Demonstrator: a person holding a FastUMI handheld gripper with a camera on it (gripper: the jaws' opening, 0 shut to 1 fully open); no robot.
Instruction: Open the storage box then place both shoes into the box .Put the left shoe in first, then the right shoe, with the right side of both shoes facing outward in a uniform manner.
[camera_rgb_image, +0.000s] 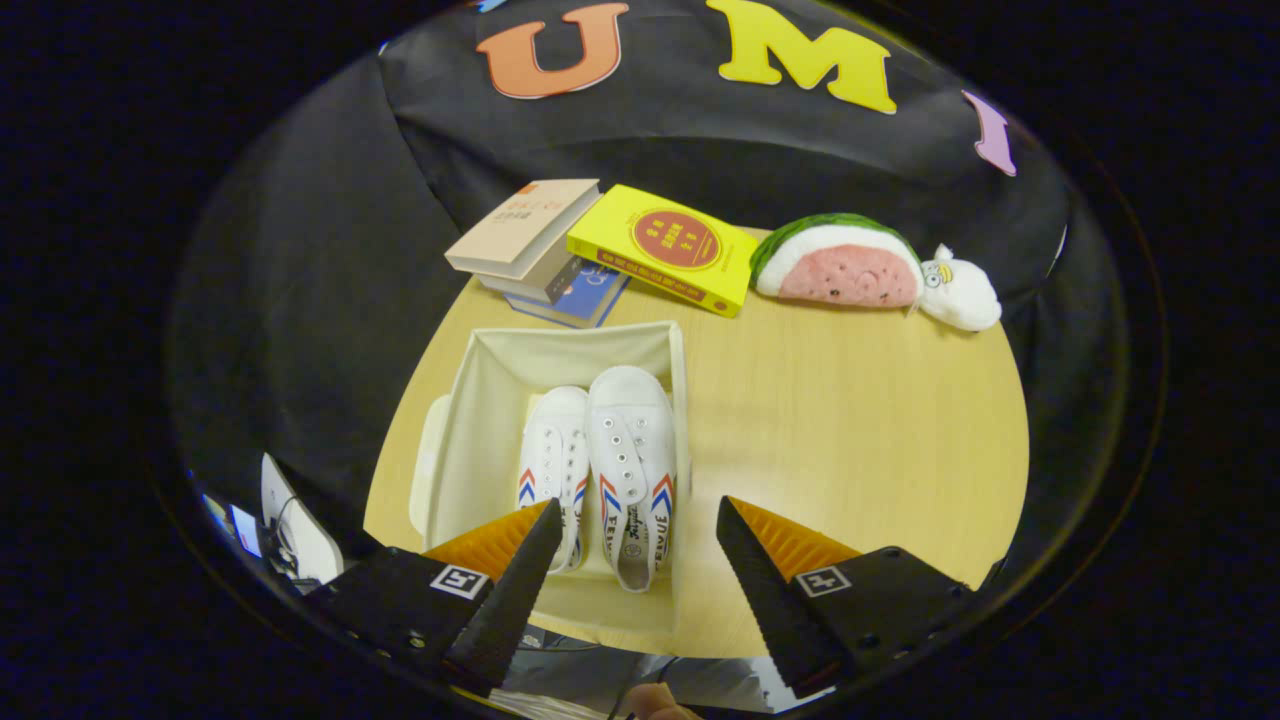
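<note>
Hovering gripper (635, 520) fingers apart, shoes (605, 460) boxed (480, 400) beneath

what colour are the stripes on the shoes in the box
Red and blue chevrons on white shoes, seen in the gripper view.

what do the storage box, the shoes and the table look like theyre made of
Storage box: soft cream fabric, matte, by its slack, faintly creased walls. Shoes: white canvas, likely, with metal-looking eyelets and printed side stripes. Table: pale wood or wood-look laminate, smooth, with faint grain. The gripper hangs open above the shoes, holding nothing.
</note>
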